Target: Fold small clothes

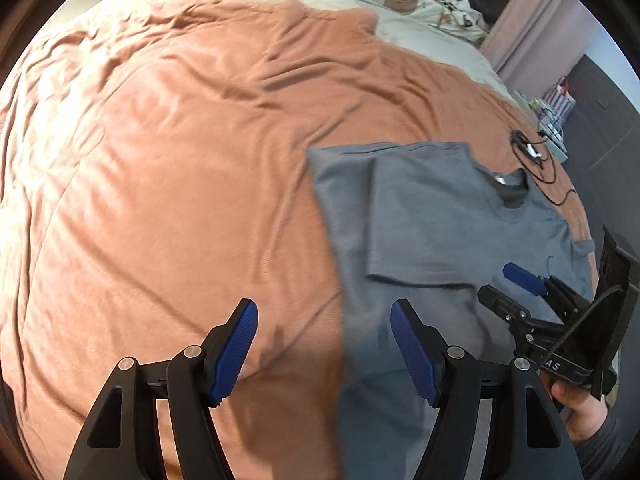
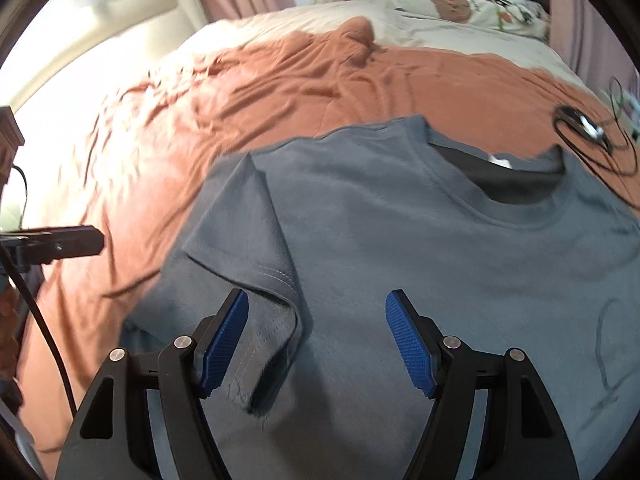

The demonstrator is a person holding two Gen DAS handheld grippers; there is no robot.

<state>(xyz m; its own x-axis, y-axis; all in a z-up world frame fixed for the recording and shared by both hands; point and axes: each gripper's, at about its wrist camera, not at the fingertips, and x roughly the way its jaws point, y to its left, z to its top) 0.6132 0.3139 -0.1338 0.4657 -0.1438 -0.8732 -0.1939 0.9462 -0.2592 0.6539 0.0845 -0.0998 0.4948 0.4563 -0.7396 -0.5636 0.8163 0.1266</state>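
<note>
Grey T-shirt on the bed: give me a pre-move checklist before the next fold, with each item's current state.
1. Left gripper open, nothing between its pads: ok.
2. Right gripper open, pads not pressing cloth: ok.
3. Grey T-shirt lies front up on the orange blanket, collar at the far end: ok.
4. Sleeve on the left of the right wrist view folded in over the body: ok, though its hem stands up rumpled.
5. Other sleeve folded in: cannot tell, it runs out of view.
6. Black cable lying clear of the shirt: cannot tell, it ends close to the collar.
</note>
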